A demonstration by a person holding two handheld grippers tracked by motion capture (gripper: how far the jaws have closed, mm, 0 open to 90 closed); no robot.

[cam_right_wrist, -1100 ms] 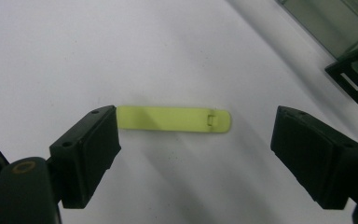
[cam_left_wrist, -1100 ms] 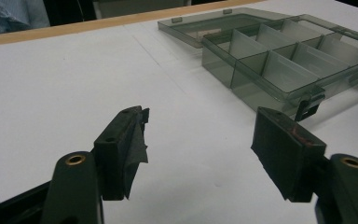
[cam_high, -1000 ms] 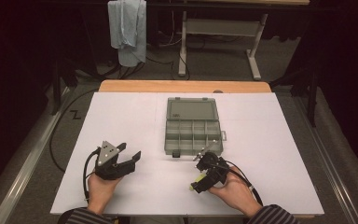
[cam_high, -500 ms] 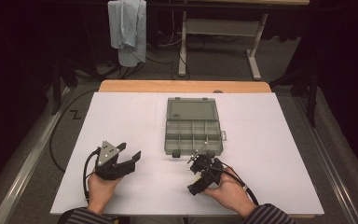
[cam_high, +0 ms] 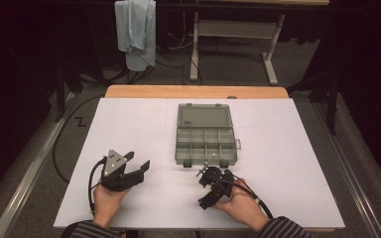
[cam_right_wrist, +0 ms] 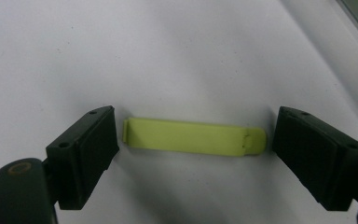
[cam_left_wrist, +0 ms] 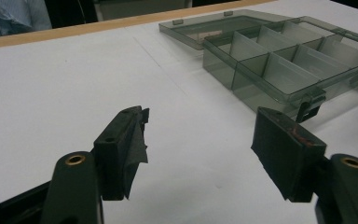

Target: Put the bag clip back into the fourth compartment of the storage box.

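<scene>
A flat yellow-green plastic strip [cam_right_wrist: 191,136] lies on the white table, lengthwise between the jaws of my right gripper [cam_right_wrist: 196,122]. The jaws stand open, one off each end of the strip, and neither touches it. In the high view the right gripper [cam_high: 206,191] is tipped down at the table, just in front of a clear grey organizer box [cam_high: 206,146]. My left gripper [cam_high: 138,159] rests open at the front left with nothing between its jaws. In its own view the left gripper [cam_left_wrist: 200,130] points toward the organizer box [cam_left_wrist: 279,60].
The box's lid [cam_high: 203,117] lies flat open behind its empty compartments. The white table surface [cam_high: 129,124] stretches wide around both hands. A wooden edge [cam_high: 193,91] runs along the far side. A cloth [cam_high: 136,29] hangs beyond the table, beside a desk frame.
My right gripper has shifted slightly left and toward the table's near edge, tipping down over the table. The left gripper has not moved.
</scene>
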